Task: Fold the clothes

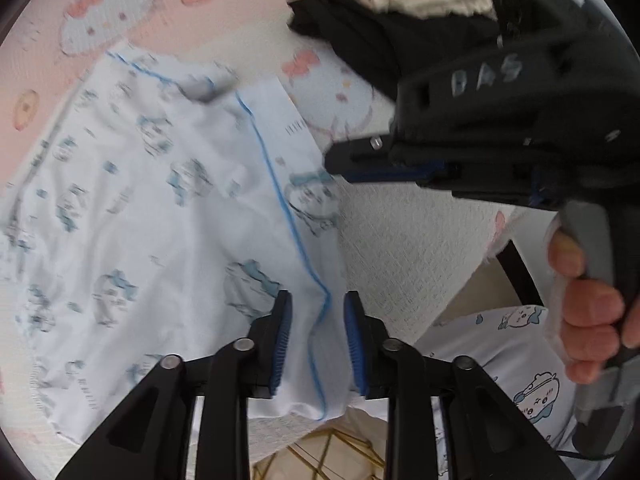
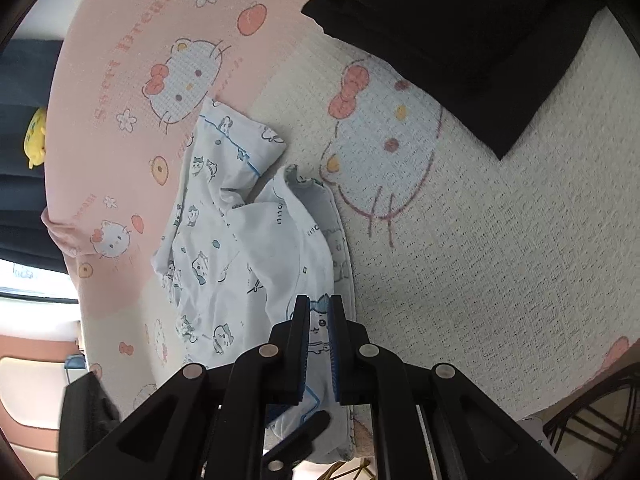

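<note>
The white printed garment (image 1: pixel 160 220) lies crumpled on the pink-and-cream blanket (image 2: pixel 500 260). The left gripper (image 1: pixel 318 340) is spread, its blue-piped hem passing loosely between the ribbed pads. The right gripper (image 2: pixel 320 344) stands narrowly parted, with a printed fold of the garment between its pads; whether they pinch it cannot be told. A hand (image 1: pixel 588 316) holds its handle. Folded black clothes (image 2: pixel 460 40) lie well apart at the far edge. The blanket is waffle-textured.

Legible txt: "DAS" handwritten on right gripper (image 1: pixel 336 162) housing. Pink blanket (image 2: pixel 120 8) print reads approx. "Sweet Dream". Txt on pyjama garment (image 2: pixel 248 248): you can't read it.
</note>
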The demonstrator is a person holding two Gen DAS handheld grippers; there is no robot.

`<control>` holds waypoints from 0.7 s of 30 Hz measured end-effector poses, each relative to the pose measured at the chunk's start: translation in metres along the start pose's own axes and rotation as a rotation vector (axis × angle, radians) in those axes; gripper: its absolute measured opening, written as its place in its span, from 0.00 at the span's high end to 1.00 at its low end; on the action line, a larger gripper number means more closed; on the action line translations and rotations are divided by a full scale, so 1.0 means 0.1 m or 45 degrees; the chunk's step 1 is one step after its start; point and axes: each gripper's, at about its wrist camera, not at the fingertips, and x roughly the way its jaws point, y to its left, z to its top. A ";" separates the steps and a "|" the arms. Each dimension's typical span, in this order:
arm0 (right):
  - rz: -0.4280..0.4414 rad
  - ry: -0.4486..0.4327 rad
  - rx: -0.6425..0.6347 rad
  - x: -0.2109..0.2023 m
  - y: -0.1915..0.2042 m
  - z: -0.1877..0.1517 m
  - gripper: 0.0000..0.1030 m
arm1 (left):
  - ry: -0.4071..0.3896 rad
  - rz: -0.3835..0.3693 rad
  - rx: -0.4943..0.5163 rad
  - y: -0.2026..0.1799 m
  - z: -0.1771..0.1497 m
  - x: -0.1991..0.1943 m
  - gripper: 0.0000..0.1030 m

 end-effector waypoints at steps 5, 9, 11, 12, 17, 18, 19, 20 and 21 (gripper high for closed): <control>-0.016 -0.083 -0.019 -0.12 0.02 0.04 0.59 | -0.097 0.082 -0.084 0.30 0.00 -0.22 0.48; -0.049 -0.161 -0.023 -0.17 0.06 0.07 0.59 | -0.103 0.131 -0.207 0.65 -0.08 -0.24 0.48; -0.087 -0.203 -0.061 -0.19 0.12 0.08 0.59 | -0.098 0.143 -0.281 0.87 -0.12 -0.22 0.48; -0.105 -0.221 -0.085 -0.19 0.15 0.09 0.58 | -0.096 0.150 -0.310 0.97 -0.17 -0.23 0.48; -0.149 -0.247 -0.180 -0.09 0.32 0.17 0.51 | -0.093 0.181 -0.441 1.38 -0.38 -0.23 0.48; -0.152 -0.240 -0.191 -0.05 0.34 0.19 0.51 | -0.095 0.188 -0.465 1.45 -0.39 -0.22 0.48; -0.163 -0.233 -0.203 -0.01 0.36 0.21 0.51 | -0.098 0.195 -0.489 1.53 -0.40 -0.23 0.48; -0.181 -0.223 -0.217 0.04 0.38 0.23 0.51 | -0.104 0.203 -0.508 1.60 -0.42 -0.24 0.48; -0.202 -0.212 -0.233 0.09 0.39 0.25 0.51 | -0.108 0.214 -0.527 1.67 -0.44 -0.25 0.48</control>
